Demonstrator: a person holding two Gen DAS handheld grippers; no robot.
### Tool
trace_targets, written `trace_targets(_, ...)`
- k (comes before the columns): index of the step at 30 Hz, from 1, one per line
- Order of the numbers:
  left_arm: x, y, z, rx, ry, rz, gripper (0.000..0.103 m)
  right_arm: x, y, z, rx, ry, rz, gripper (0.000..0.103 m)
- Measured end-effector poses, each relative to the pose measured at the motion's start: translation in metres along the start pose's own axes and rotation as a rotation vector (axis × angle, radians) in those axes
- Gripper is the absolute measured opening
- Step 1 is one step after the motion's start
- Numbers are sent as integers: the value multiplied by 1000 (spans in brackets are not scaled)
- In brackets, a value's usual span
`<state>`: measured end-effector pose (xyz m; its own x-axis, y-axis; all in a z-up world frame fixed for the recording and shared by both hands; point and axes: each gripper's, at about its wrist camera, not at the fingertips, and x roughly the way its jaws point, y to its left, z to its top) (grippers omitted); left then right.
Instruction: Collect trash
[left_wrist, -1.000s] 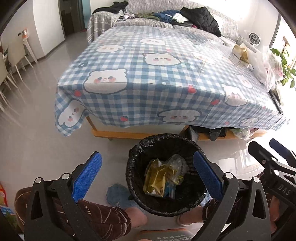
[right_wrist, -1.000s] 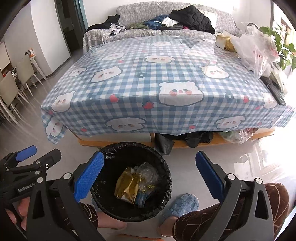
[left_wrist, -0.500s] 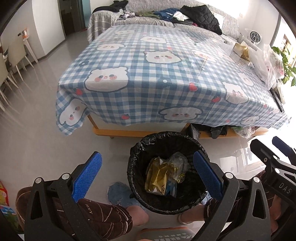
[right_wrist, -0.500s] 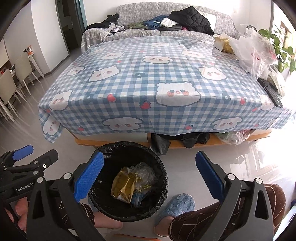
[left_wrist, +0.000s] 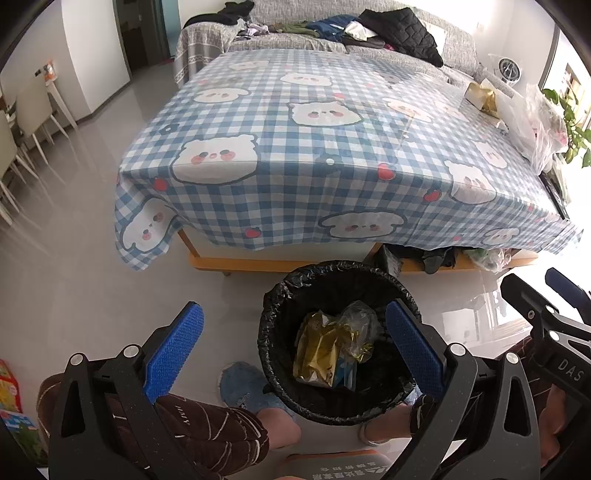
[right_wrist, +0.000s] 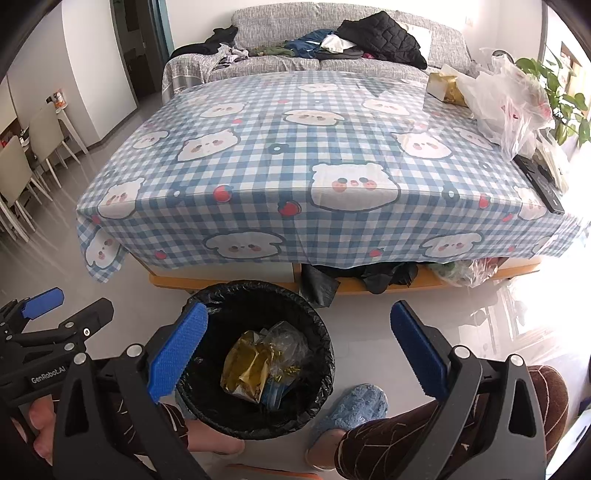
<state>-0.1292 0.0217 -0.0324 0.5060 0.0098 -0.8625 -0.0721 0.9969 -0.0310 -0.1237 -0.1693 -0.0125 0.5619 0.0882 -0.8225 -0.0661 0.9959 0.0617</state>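
A black-lined trash bin (left_wrist: 280, 317) (right_wrist: 317, 332) stands on the floor in front of the table. Inside it lie a gold foil wrapper (left_wrist: 317, 350) (right_wrist: 245, 363) and crumpled clear plastic (left_wrist: 356, 319) (right_wrist: 286, 338). My left gripper (left_wrist: 293, 341) is open above the bin's left side, nothing between its blue pads. My right gripper (right_wrist: 299, 341) is open too, over the bin's right rim and the floor. Each gripper shows at the edge of the other's view: the right gripper (left_wrist: 546, 295), the left gripper (right_wrist: 62, 306).
A table under a blue checked bear cloth (left_wrist: 332, 147) (right_wrist: 295, 155) fills the middle. White plastic bags (right_wrist: 506, 99), a tissue box (right_wrist: 443, 85) and a black remote (right_wrist: 539, 182) sit at its right. Clothes lie under it. A person's legs and blue slippers (right_wrist: 351, 410) flank the bin. Sofa behind.
Both grippers have lifted and drawn back slightly, so the bin sits a little lower and smaller in view. Both stay open. The trash in the bin has not moved.
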Motion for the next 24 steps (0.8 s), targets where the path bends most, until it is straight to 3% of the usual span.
trace_targets(24, -7, -4, 0, 28, -3, -2, 97, -10, 4, -2, -7, 2, -23, 95)
